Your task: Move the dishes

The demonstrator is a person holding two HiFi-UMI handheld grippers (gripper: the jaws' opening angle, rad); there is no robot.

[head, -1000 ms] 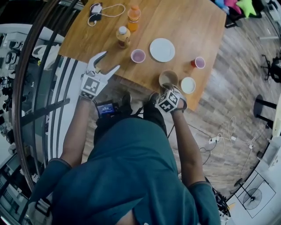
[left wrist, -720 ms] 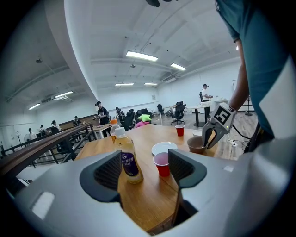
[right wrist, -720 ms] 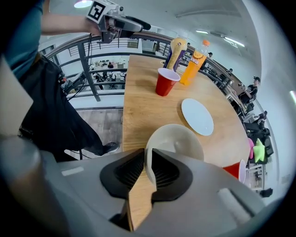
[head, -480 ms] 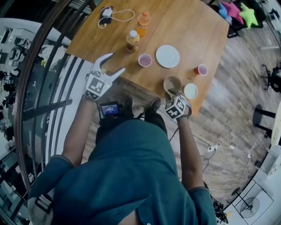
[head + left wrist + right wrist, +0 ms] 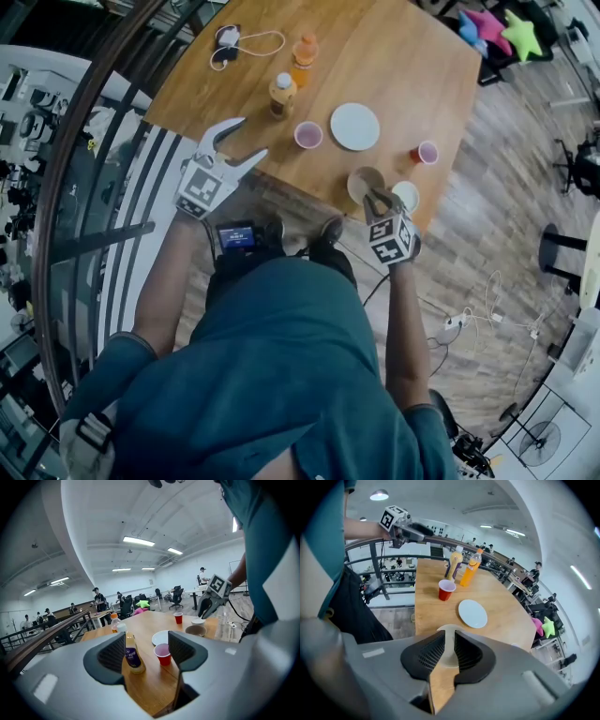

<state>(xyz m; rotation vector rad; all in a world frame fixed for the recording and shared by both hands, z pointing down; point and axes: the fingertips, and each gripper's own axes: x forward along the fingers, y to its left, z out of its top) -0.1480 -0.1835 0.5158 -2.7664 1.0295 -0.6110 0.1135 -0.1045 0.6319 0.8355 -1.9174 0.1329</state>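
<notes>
**Brown bowl down, right jaws off it; next dish pending**

Landmark: white plate (image 5: 355,127), roughly mid-table (image 5: 412,66).

Obs. The brown bowl (image 5: 360,178) sits on the person's side of the plate, close to the table's near edge. The small white bowl (image 5: 409,193) lies nearer than the plate and to its right. A cup (image 5: 307,135) stands just left of the plate.

The right hand-held gripper (image 5: 379,199) hangs on the person's side of the plate, over the brown bowl's rim. Its jaws have just been opening and stand a narrow slit apart. The bowl shows through the slit, but the pads do not press on it (the left gripper view has the bowl flat on the wood, gripper above). Reading: released.

The left hand-held gripper (image 5: 254,136) is well left of the plate, past the cup, at the table's edge. Its jaws have just been closing, but a clear gap stands between them with nothing in it. Reading: unclenched, empty.

Judgement. The step in hand is letting go of the brown bowl, and that dish looks placed. The plate and white bowl are likely left to do. The next move calls for wider jaws, a descent onto a rim and a pinch on the wall. The plate lies flat, so one jaw must slip under its lip at a shallow angle.
</notes>
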